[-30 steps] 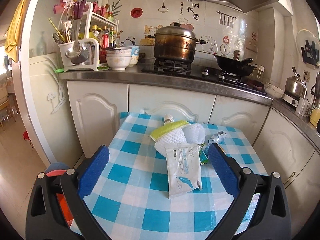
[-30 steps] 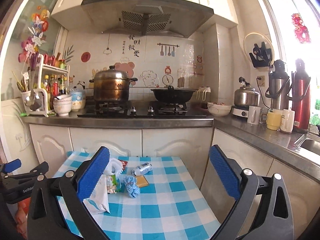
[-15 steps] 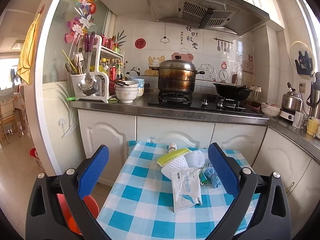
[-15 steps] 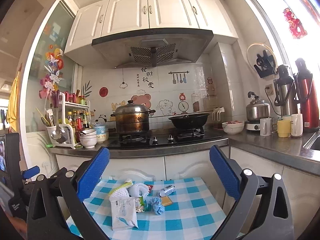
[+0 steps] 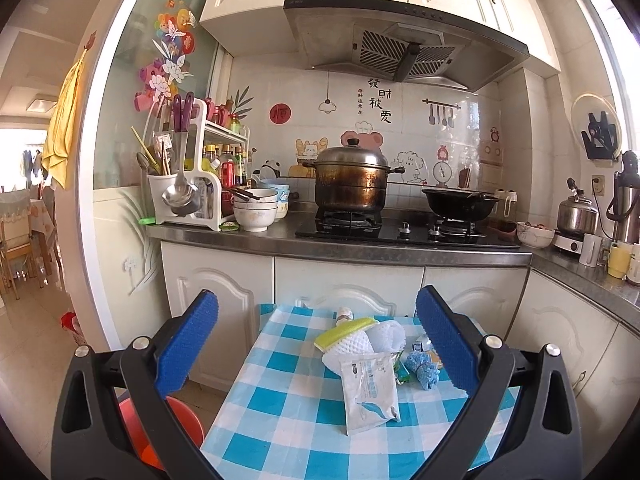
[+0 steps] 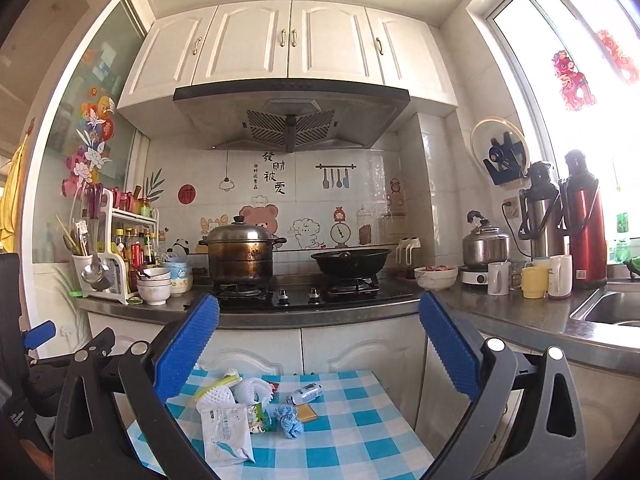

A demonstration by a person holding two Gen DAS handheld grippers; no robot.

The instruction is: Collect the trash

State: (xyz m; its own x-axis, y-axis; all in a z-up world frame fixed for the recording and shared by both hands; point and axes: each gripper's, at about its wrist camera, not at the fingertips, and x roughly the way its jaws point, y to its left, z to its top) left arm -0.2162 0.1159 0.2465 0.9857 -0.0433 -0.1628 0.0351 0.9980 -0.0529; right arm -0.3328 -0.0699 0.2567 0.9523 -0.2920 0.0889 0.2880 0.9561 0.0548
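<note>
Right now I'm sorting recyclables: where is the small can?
The small can lies on its side on the checked table, toward the far edge in the right wrist view, behind the yellow card and right of the white foam netting.

Blue-and-white checked tablecloth, white wipes packet, blue crumpled cloth, red bin.

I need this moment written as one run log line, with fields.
left gripper: open, empty | right gripper: open, empty | trash pile: on checked table, untouched | red bin: beside table

Trash (wrappers, foam nets) heaped on checkered table.
</note>
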